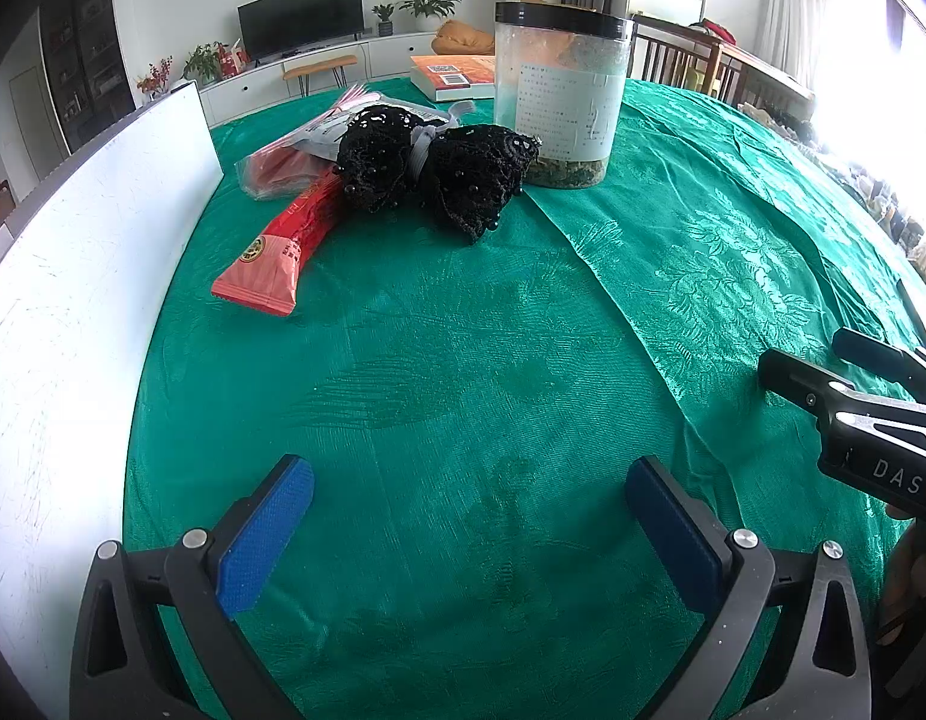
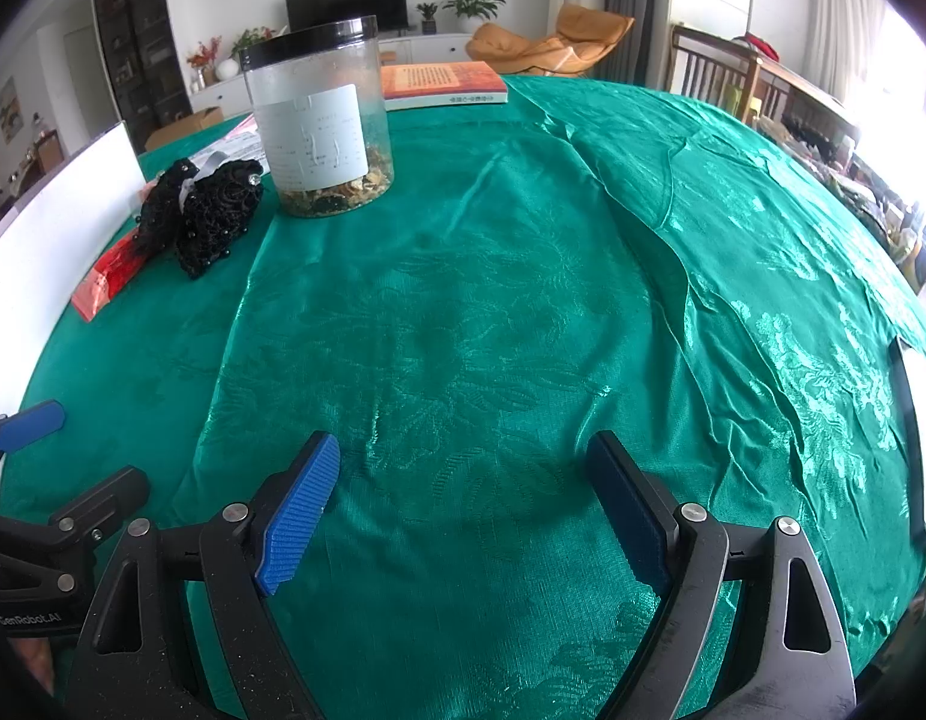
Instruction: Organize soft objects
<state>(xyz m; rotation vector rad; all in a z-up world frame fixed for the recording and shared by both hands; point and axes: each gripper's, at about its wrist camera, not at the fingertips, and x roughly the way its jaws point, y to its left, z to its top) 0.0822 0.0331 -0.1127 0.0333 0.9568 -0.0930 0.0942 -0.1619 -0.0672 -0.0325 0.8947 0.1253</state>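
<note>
While I've got both grippers low over the green tablecloth (image 1: 463, 360), neither one has anything in it. My left gripper (image 1: 469, 516) has its jaws spread wide, blue pads (image 1: 264, 540) well apart with only cloth between them. Same deal on the right gripper (image 2: 463, 504): jaws wide open, nothing held, hanging over a wrinkly bit of cloth. Each one shows up at the edge of the other's camera, so they're side by side near the close edge of the surface.

The soft thing, a black beaded lace bundle (image 1: 432, 171) cinched in the middle with a pale band, sits far off toward the back left. It's lying on top of a red snack packet (image 1: 276, 252) and some clear plastic bags (image 1: 294, 150), just beside a clear jar with a black lid (image 1: 559, 96) that has dried stuff at the bottom. An orange book (image 2: 441, 83) lies behind the jar, and a white board (image 1: 84, 276) stands along the left edge.
</note>
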